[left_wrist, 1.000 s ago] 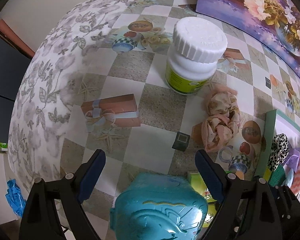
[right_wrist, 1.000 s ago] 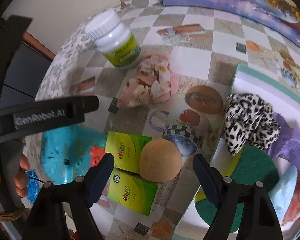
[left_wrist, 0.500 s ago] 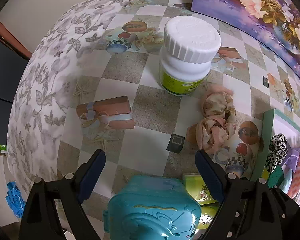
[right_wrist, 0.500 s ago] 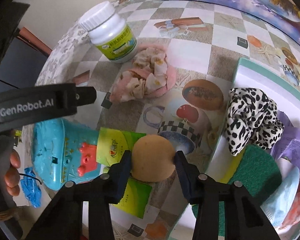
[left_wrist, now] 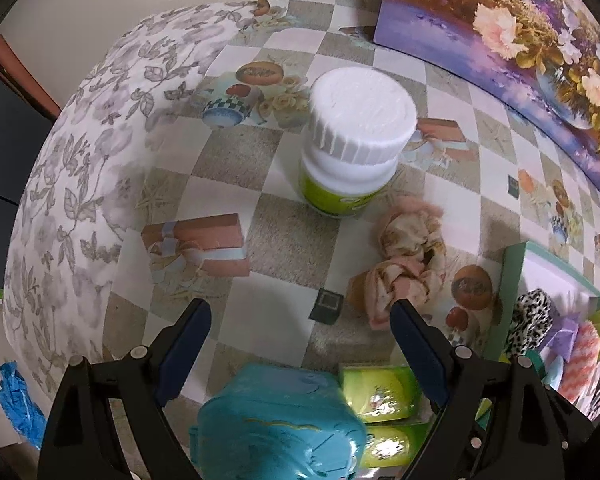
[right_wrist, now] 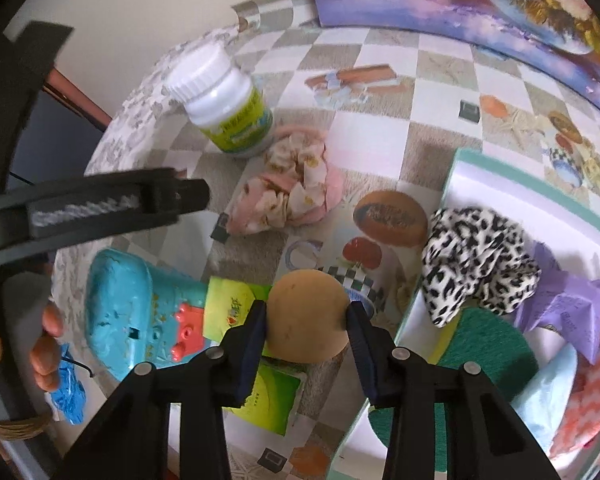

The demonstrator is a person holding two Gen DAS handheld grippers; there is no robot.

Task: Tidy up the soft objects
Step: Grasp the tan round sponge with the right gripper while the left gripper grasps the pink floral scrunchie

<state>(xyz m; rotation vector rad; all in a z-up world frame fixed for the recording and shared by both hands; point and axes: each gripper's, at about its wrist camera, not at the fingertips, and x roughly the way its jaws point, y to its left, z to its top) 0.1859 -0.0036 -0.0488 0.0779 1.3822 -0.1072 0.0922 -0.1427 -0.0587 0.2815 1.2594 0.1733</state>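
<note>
Left wrist: my left gripper (left_wrist: 300, 320) hangs wide open, holding nothing, over bare tablecloth. The pink scrunchie (left_wrist: 404, 264) lies just by its right finger, so this hand is nearer to it. The bottle (left_wrist: 352, 148) stands beyond.

Right wrist: my right gripper (right_wrist: 306, 316) has both pads pressed on the tan sponge ball (right_wrist: 308, 316). The box (right_wrist: 516, 184) lies close to the right, leopard scrunchie (right_wrist: 472, 248) already in it; I'd judge a short carry rightward.
</note>
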